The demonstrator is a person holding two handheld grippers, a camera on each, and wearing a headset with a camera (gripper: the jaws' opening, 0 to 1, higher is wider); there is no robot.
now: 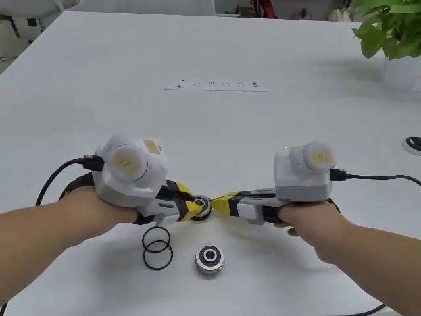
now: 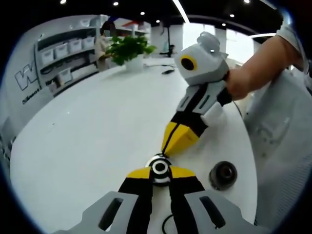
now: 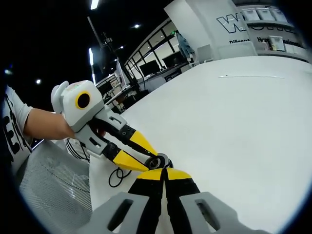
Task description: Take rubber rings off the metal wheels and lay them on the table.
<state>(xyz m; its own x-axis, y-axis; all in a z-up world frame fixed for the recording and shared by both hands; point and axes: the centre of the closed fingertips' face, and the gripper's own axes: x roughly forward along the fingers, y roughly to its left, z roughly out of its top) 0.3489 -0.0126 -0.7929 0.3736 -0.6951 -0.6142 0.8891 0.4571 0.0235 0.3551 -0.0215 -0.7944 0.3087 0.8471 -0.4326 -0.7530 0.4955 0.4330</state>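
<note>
Resting on white table (image 1: 217, 131): two rubber rings (image 1: 158, 248), wheel (image 1: 210, 258); seemingly shelves (image 2: 63, 58) beyond.

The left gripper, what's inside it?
A small metal wheel, clamped in the left gripper. The right gripper meets the wheel's rim; whether it pinches anything there is covered.

Shiny metal wheel (image 1: 210, 258) and thin matt black rubber rings (image 1: 158, 246) lie on the smooth white table (image 1: 230, 131).
</note>
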